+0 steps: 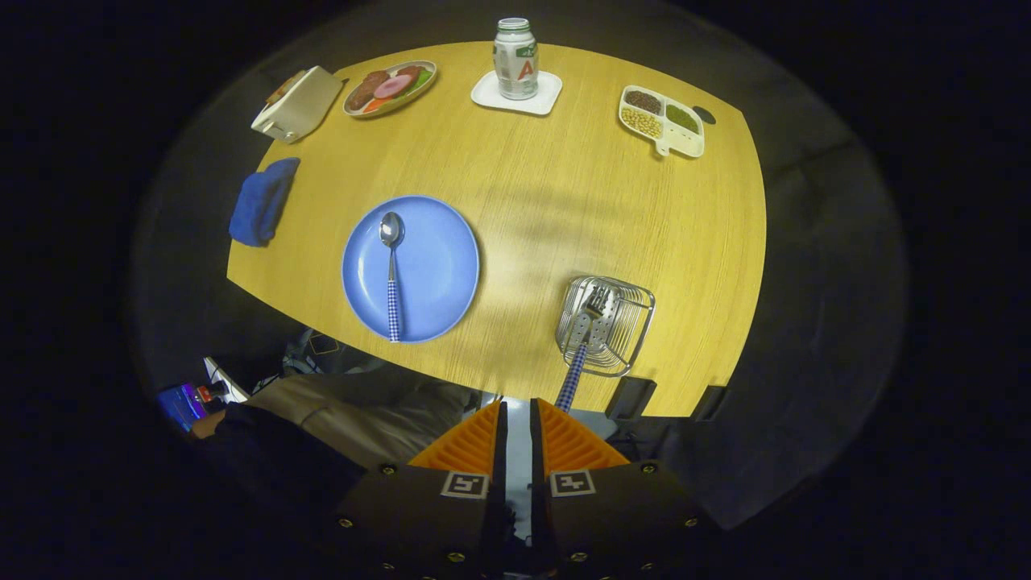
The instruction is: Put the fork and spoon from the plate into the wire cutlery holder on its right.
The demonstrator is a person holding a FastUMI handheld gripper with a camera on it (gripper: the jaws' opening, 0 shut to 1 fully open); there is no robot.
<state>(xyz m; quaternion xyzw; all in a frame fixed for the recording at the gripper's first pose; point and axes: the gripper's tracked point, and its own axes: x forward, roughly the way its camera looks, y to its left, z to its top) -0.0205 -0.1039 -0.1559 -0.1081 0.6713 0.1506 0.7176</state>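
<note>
The claw (515, 419) hangs high above the near edge of the yellow wood-grain counter (564, 201), its fingers drawn almost together with only a narrow slit between them, gripping nothing. Just ahead, slightly right, the fork with a blue-checked handle (581, 346) lies in the silver wire cutlery holder (606, 324), handle end jutting back toward the fingertips, tines pointing away. Ahead to the left, the spoon with a matching checked handle (391, 270) rests on the round blue plate (435, 270), bowl pointing away, long axis running near to far. Beyond stand a white bottle (515, 58) and a divided tray of beans (662, 119).
</note>
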